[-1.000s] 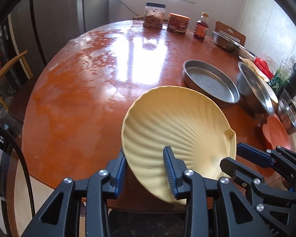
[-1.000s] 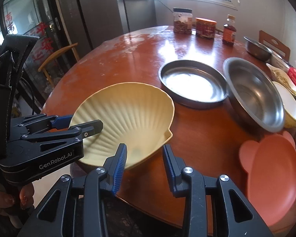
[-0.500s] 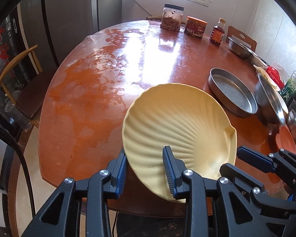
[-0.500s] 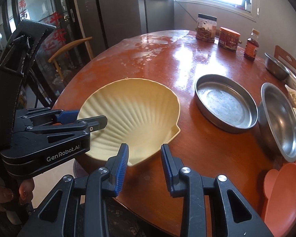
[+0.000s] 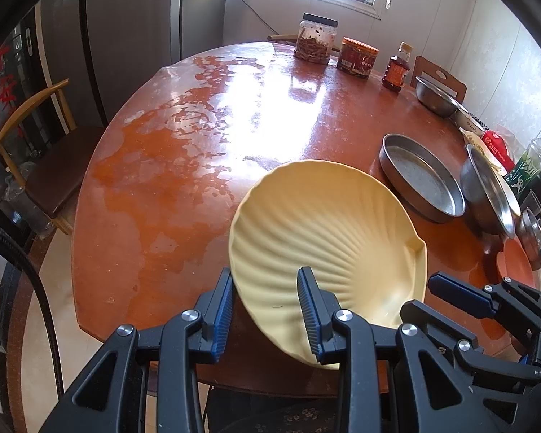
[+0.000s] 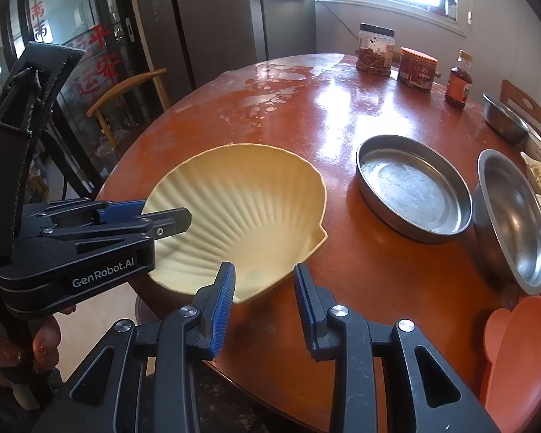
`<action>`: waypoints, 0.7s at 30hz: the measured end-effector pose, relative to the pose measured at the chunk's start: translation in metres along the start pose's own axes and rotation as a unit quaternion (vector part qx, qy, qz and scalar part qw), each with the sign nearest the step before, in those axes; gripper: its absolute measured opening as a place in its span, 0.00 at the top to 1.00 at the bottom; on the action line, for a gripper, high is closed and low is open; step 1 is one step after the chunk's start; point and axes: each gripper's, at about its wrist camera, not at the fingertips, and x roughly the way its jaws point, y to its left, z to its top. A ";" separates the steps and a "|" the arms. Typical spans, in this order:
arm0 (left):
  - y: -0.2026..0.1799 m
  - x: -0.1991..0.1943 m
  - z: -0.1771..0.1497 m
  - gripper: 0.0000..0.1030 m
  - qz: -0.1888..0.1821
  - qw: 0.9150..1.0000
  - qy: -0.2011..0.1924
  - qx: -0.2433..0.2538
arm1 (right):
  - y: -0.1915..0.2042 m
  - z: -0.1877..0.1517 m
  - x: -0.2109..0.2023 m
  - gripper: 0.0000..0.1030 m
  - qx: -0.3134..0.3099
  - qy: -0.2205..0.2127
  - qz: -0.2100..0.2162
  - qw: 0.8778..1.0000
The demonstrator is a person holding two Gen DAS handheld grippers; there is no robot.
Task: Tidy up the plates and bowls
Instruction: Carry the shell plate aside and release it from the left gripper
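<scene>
A yellow shell-shaped plate is held tilted above the near edge of the round table. My left gripper has its jaws on either side of the plate's near rim, gripping it; it also shows in the right wrist view on the plate. My right gripper is open and empty just below the plate's near edge; its fingers show at the lower right of the left wrist view.
On the red-brown table sit a flat steel pan, a steel bowl, a pink plate, another steel bowl, two jars and a bottle. A wooden chair stands left.
The left gripper has drawn the yellow plate back and to the left, away from the steel pan. The right gripper stayed open beside the plate's near edge.
</scene>
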 end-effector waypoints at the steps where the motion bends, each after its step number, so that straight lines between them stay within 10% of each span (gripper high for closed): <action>1: -0.001 -0.001 0.000 0.66 0.002 1.000 -0.001 0.001 | 0.000 0.000 0.000 0.66 0.001 0.000 0.001 1.000; 21: -0.016 -0.038 0.002 0.44 0.032 0.998 -0.053 0.003 | -0.037 -0.012 -0.033 0.59 0.052 -0.034 -0.012 0.998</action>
